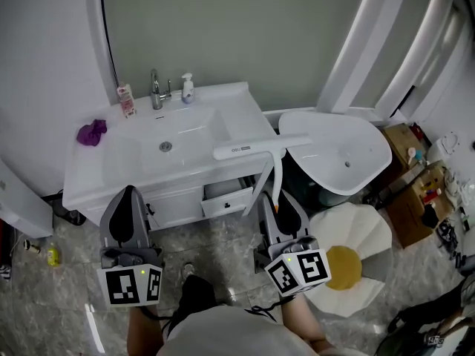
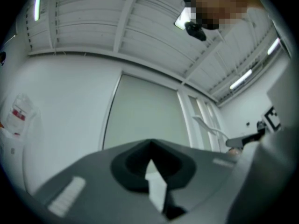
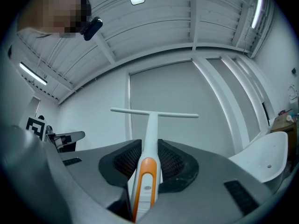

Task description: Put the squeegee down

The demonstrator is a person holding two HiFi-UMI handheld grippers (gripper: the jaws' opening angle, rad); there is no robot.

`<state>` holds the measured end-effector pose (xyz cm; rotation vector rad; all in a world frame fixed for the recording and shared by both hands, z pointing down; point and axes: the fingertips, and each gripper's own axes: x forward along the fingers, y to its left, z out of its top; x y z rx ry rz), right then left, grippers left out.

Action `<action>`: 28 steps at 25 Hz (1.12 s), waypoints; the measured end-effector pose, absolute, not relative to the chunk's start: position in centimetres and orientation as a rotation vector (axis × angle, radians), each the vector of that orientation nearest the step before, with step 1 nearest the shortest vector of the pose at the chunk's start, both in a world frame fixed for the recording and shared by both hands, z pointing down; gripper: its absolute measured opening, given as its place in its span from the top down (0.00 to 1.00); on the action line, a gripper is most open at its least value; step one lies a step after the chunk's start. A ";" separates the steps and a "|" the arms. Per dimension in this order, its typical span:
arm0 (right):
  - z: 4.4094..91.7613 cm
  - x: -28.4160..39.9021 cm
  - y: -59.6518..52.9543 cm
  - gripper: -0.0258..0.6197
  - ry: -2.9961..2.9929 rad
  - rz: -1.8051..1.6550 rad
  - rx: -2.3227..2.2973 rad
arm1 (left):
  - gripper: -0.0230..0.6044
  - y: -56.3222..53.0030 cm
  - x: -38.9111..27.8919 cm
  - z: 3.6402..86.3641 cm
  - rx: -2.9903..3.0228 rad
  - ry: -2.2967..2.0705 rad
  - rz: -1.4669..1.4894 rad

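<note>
My right gripper (image 1: 275, 199) is shut on the handle of the squeegee (image 1: 249, 150), white with an orange grip. Its blade bar hangs crosswise over the right end of the white vanity top (image 1: 241, 117). In the right gripper view the squeegee (image 3: 152, 125) rises straight up between the pads of the right gripper (image 3: 148, 148), with the blade level above them. My left gripper (image 1: 128, 193) is in front of the vanity's left half, jaws together and nothing in them. The left gripper (image 2: 150, 146) faces a plain wall in its own view.
The basin (image 1: 167, 136) holds a faucet (image 1: 156, 90), a soap bottle (image 1: 188, 88), a tube (image 1: 126, 100) and a purple cloth (image 1: 91, 132). A drawer (image 1: 226, 196) stands open under the counter. A white bathtub (image 1: 341, 150) is at the right, with a round white and yellow thing (image 1: 345, 265) and boxes (image 1: 415, 191) beyond it.
</note>
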<state>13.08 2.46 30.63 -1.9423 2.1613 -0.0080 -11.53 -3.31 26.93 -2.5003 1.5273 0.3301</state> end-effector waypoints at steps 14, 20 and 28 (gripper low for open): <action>29.7 11.6 -11.5 0.79 2.104 -0.011 -1.992 | 0.96 -17.6 -14.1 25.7 -2.544 1.503 0.391; 29.9 10.7 -15.4 0.79 2.075 -0.010 -2.009 | 0.96 -21.9 -15.3 26.0 -2.550 1.484 0.389; 31.2 11.2 -18.8 0.79 2.060 -0.044 -2.048 | 0.96 -26.2 -13.9 27.3 -2.604 1.430 0.377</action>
